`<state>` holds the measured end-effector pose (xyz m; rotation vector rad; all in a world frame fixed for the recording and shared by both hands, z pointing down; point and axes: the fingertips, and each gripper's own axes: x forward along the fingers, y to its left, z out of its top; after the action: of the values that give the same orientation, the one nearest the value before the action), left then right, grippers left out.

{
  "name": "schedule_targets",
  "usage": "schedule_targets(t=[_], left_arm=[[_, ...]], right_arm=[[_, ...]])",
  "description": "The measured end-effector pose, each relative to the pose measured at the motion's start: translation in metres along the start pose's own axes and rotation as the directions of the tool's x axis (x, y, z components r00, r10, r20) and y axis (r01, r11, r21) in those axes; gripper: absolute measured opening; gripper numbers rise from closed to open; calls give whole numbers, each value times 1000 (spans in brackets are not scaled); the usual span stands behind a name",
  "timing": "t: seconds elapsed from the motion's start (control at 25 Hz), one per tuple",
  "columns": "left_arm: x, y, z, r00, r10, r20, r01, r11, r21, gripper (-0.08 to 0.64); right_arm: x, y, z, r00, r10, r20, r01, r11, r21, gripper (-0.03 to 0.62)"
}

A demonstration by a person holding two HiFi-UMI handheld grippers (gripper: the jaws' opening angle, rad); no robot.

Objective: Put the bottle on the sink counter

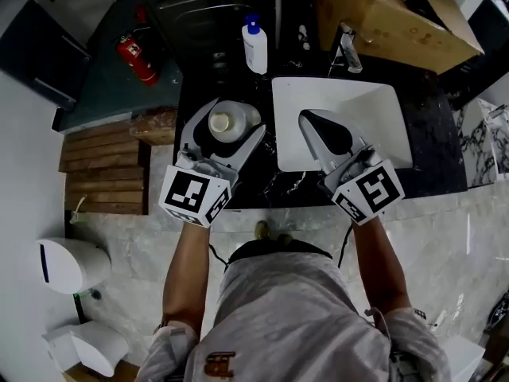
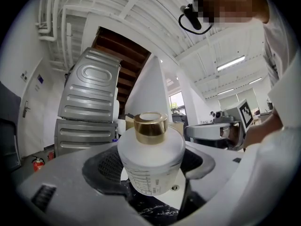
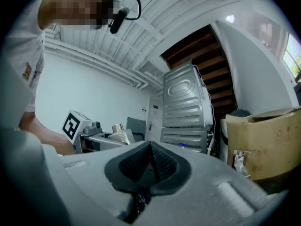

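A squat frosted white bottle (image 1: 229, 121) with a gold cap stands upright between the jaws of my left gripper (image 1: 238, 116), over the black sink counter (image 1: 184, 94) just left of the basin. In the left gripper view the bottle (image 2: 149, 157) fills the gap, with a dark pad on each side of it and black marble below. My right gripper (image 1: 305, 117) hovers over the white sink (image 1: 382, 106), its pads pressed together with nothing between them (image 3: 150, 147). From the right gripper view the bottle (image 3: 119, 134) shows far left.
A white pump bottle with a blue cap (image 1: 254, 44) stands at the back of the counter. A faucet (image 1: 347, 50) and a cardboard box (image 1: 390, 14) sit behind the sink. A red fire extinguisher (image 1: 137, 58) and wooden slats (image 1: 103, 165) lie left.
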<state>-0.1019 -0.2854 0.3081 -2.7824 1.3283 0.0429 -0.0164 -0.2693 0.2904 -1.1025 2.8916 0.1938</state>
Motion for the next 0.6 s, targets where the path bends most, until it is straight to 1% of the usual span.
schedule_targets(t=[0.16, 0.32, 0.48, 0.6], left_arm=[[17, 13, -18, 999, -28, -45, 28, 1000, -9, 328], [36, 21, -37, 995, -38, -93, 37, 999, -9, 328], [55, 28, -61, 988, -29, -149, 26, 999, -19, 328], [67, 35, -82, 979, -14, -202, 7, 999, -31, 328]], right_arm=[[13, -10, -10, 999, -21, -30, 21, 1000, -10, 0], [20, -21, -23, 998, -23, -59, 23, 1000, -8, 0], [23, -33, -34, 997, -13, -79, 13, 1000, 1, 0], [25, -41, -43, 995, -1, -96, 1, 1000, 7, 0]])
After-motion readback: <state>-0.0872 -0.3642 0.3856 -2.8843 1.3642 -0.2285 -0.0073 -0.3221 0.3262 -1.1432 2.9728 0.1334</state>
